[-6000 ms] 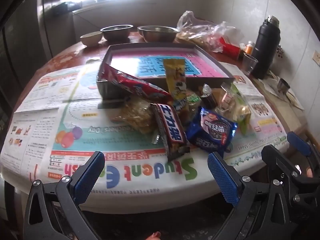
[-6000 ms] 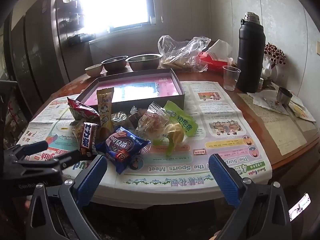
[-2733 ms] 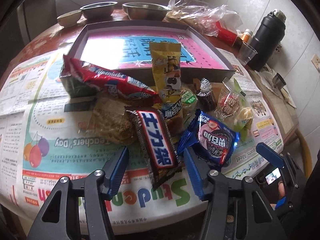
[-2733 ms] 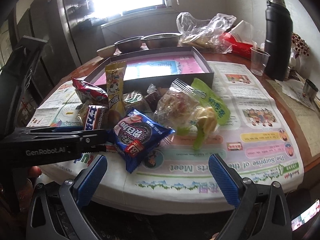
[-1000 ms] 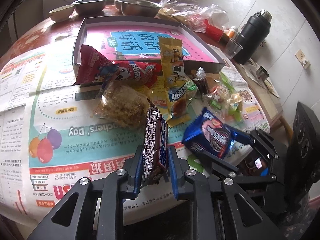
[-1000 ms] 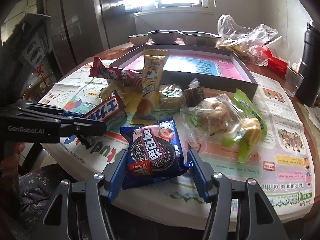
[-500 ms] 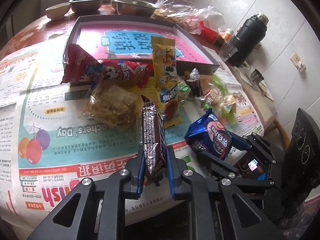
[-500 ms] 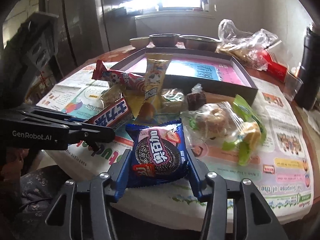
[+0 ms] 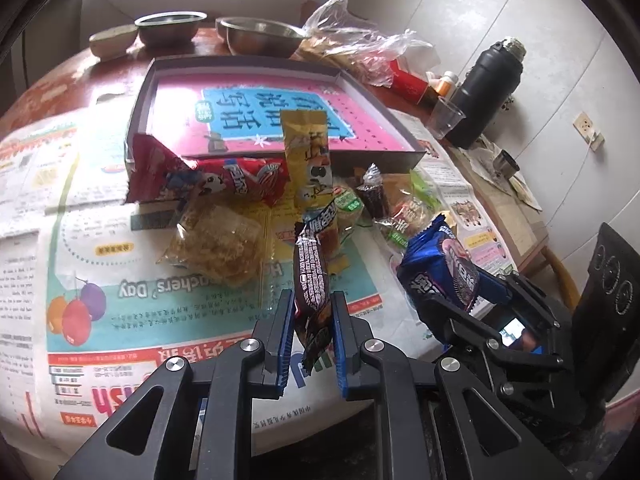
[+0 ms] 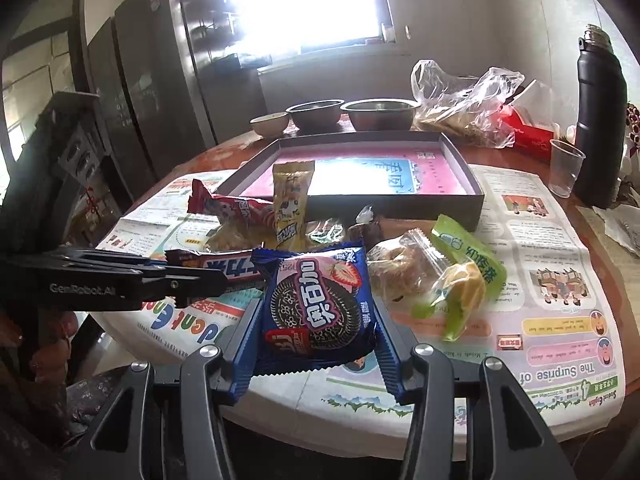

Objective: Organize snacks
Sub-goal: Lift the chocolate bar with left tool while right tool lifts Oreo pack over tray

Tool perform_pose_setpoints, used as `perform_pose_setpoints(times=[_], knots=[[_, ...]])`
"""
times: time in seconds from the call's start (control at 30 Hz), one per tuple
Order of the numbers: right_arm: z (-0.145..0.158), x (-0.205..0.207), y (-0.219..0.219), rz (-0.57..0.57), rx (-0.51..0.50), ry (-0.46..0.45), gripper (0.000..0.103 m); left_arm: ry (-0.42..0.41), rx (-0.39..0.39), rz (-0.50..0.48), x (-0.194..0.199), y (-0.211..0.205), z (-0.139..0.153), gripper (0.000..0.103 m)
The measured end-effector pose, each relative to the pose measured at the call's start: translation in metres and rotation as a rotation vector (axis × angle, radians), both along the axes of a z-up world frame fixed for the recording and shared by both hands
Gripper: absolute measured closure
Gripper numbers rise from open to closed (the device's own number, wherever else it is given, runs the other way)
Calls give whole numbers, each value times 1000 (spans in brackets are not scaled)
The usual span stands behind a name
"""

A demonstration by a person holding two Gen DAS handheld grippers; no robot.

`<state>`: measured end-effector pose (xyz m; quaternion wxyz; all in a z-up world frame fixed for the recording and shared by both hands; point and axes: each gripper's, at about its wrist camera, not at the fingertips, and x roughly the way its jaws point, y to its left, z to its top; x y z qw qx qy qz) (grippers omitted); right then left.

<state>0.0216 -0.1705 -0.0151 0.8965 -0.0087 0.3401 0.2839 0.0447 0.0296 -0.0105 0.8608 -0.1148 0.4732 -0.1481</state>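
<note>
A round wooden table [image 10: 224, 152] is carrying newspapers [image 9: 100, 288] spread across its near half. A shallow box [image 9: 138, 120] is sitting on them toward the middle, with loose snacks [image 9: 216, 240] lying along its near side. Three bowls [image 9: 168, 30] are standing at the far edge. A plastic bag [image 10: 464, 96], a cup [image 10: 564, 168] and a flask [image 10: 600, 120] are occupying the far right edge.
</note>
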Motion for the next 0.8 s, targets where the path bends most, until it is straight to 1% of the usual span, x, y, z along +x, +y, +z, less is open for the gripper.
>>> perform_pose_setpoints(times=[0.23,0.4,0.57,0.7,0.8], knots=[[-3,1,2,5,-4,15,51,-3,-5,24,8,-2,-1,84],[-5,2,2,0,-2,22,51,20,-5,37,17,-4,-9,84],[-5,4,2,-3,0,18,51,5,23,32,20,-8,-11,85],[-4,7,1,-8,10,21,51,4,12,34,19,-6,-10,86],[0,10,0,-10,22,22,51,-14,1,32,16,-3,-3,86]])
